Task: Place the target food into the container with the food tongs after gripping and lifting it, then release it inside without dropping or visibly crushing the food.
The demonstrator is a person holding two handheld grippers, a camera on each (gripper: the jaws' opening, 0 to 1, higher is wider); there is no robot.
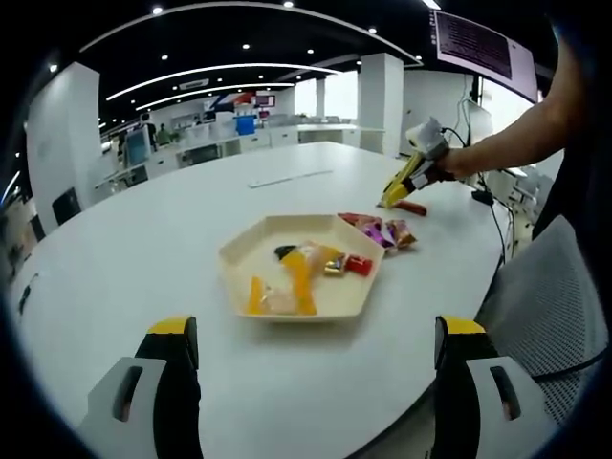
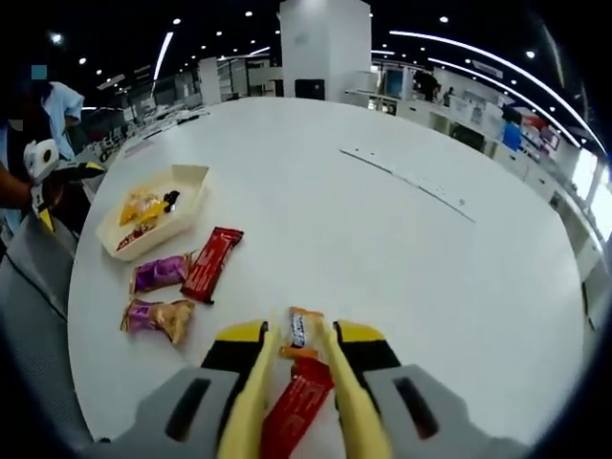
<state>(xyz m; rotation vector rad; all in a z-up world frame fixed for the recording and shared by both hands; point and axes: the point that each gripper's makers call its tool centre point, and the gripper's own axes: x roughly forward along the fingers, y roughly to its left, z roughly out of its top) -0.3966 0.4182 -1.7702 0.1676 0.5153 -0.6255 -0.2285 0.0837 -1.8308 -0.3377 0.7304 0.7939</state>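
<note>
Pinching yellow tongs (image 2: 301, 382) at lower centre of its view, the right gripper (image 2: 298, 368) closes them on a small snack (image 2: 298, 328) (red wrapper beneath), while the left gripper (image 1: 316, 368) gapes empty below the centred tray (image 1: 239, 253).

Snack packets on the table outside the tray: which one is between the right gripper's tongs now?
The red snack bar lying between the yellow tongs at the right gripper. The other red bar and two purple packets lie farther off, beside the tray.
</note>
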